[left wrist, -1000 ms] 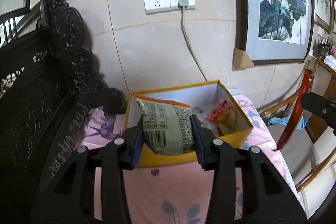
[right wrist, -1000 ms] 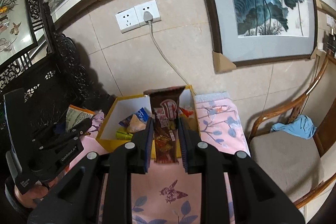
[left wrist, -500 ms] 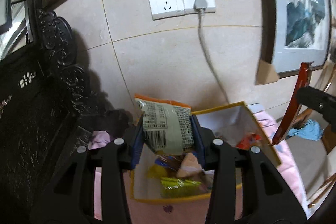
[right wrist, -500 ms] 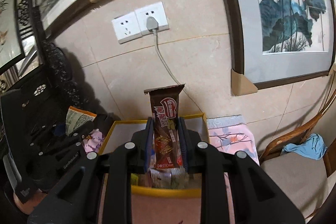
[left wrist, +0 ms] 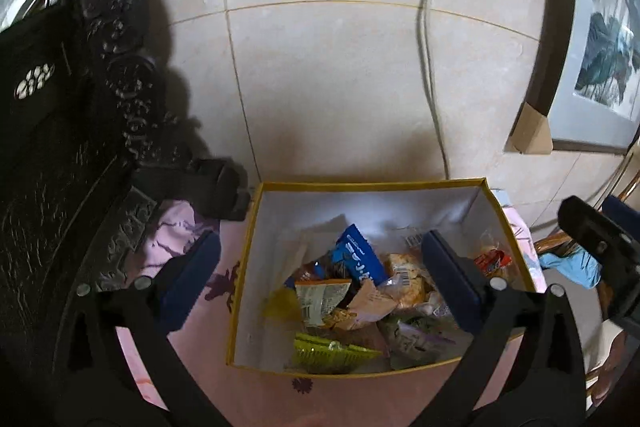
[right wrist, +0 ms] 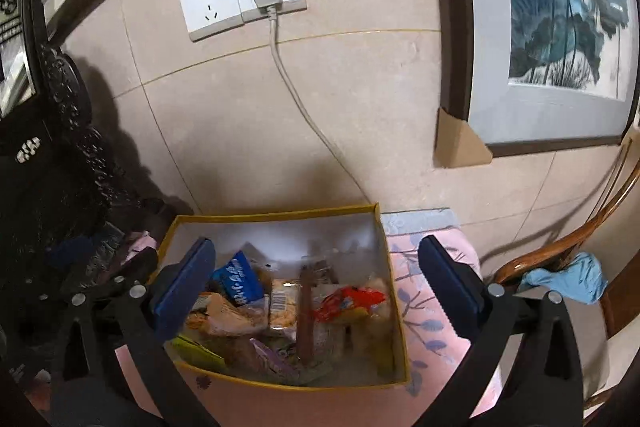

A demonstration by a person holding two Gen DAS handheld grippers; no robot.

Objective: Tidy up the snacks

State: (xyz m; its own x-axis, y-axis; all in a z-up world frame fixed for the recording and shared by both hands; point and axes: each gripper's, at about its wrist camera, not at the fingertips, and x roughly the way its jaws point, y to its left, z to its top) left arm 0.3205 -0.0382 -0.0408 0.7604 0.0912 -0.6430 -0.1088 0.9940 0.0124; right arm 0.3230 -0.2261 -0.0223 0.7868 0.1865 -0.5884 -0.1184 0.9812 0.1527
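Observation:
A yellow-rimmed white box (left wrist: 368, 183) (right wrist: 276, 215) holds several snack packs. The olive noodle pack with the orange edge (left wrist: 322, 297) lies in it beside a blue pack (left wrist: 356, 259). The brown chocolate bar (right wrist: 306, 311) stands tilted among the snacks next to a red pack (right wrist: 348, 301). My left gripper (left wrist: 320, 279) is open and empty above the box. My right gripper (right wrist: 316, 287) is open and empty above the box too.
The box sits on a pink flowered cloth (right wrist: 432, 339) against a tiled wall with sockets and a plugged cord (right wrist: 272, 7). Dark carved furniture (left wrist: 60, 147) stands left. A wooden chair with a blue cloth (right wrist: 576, 277) stands right.
Both grippers opened over the box. The olive pack dropped from the left one and the chocolate bar dropped from the right one into the box.

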